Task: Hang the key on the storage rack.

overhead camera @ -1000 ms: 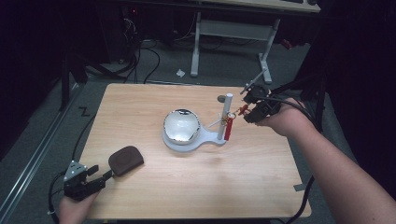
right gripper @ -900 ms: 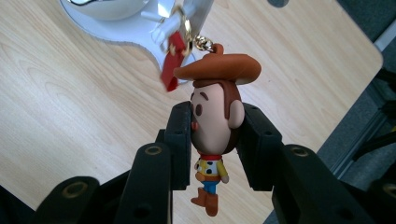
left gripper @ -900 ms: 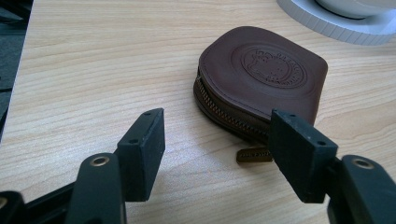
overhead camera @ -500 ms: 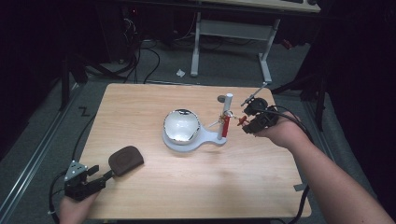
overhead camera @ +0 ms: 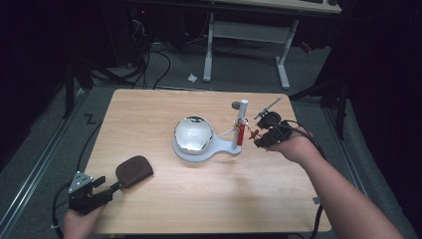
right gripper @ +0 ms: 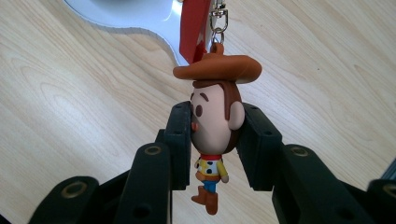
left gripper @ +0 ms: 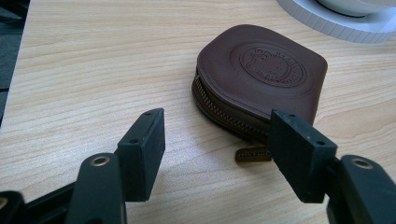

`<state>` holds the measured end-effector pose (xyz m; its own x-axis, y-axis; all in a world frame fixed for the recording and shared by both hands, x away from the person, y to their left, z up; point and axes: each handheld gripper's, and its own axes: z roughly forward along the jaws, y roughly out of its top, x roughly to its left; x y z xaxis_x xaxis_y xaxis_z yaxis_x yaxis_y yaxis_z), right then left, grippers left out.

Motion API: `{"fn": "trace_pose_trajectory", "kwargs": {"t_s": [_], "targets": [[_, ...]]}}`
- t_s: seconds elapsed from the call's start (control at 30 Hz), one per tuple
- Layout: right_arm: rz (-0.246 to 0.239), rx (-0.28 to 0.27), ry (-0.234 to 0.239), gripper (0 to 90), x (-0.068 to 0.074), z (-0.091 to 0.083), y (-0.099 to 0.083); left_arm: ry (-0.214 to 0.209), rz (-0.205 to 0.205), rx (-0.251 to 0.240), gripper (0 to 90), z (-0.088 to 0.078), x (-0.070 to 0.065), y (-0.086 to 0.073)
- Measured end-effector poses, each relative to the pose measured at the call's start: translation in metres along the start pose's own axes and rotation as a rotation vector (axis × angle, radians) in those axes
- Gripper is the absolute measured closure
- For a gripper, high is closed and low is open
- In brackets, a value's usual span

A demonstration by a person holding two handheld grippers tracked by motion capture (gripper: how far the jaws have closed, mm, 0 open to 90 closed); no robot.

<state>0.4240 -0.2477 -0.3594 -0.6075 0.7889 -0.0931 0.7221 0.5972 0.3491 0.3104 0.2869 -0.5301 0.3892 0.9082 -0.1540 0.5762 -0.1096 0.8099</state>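
A small cowboy figure keychain [right gripper: 215, 121] with a brown hat hangs by a metal clip from a red strap [right gripper: 194, 23]. My right gripper [right gripper: 217, 140] is shut on the figure's head. In the high view this gripper [overhead camera: 256, 138] is just right of the white post [overhead camera: 242, 119], whose base [overhead camera: 199, 148] carries a shiny dome [overhead camera: 193, 133]. A brown leather zip pouch [left gripper: 261, 77] lies flat near the table's front left corner. My left gripper [left gripper: 217, 149] stands open just short of it, its jaws either side of the zipper pull [left gripper: 253, 154].
The wooden table [overhead camera: 164, 109] stands on a grey floor with cables and a white desk frame [overhead camera: 249, 30] behind. The right table edge is close to my right hand. The white base [left gripper: 336, 25] lies beyond the pouch.
My right hand has come down toward the table with the cowboy figure, staying beside the white post. The left gripper and the pouch have not moved.
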Motion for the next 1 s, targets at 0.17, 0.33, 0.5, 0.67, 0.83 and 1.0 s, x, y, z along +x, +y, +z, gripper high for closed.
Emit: {"fn": "trace_pose_trajectory", "kwargs": {"t_s": [0.17,0.33,0.5,0.67,0.83,1.0], "targets": [[0.008,-0.011,0.006,67.1,0.0,0.009,0.002,0.0,-0.001,0.001,37.2,0.0,0.0,0.0],[0.022,-0.02,0.015,67.0,0.0,0.018,0.004,0.0,-0.001,0.002,37.2,0.0,0.001,0.0],[0.026,-0.024,0.028,67.0,0.0,0.025,0.005,-0.001,0.0,0.003,37.2,0.001,0.001,0.0],[0.032,-0.025,0.039,66.6,0.001,0.03,0.006,0.0,0.0,0.003,37.2,0.001,0.001,0.0],[0.038,-0.038,0.049,65.7,0.001,0.032,0.006,0.0,0.0,0.004,37.2,0.001,0.001,0.0],[0.043,-0.04,0.047,64.4,0.001,0.03,0.004,0.0,0.0,0.003,37.2,0.001,0.0,0.0]]}}
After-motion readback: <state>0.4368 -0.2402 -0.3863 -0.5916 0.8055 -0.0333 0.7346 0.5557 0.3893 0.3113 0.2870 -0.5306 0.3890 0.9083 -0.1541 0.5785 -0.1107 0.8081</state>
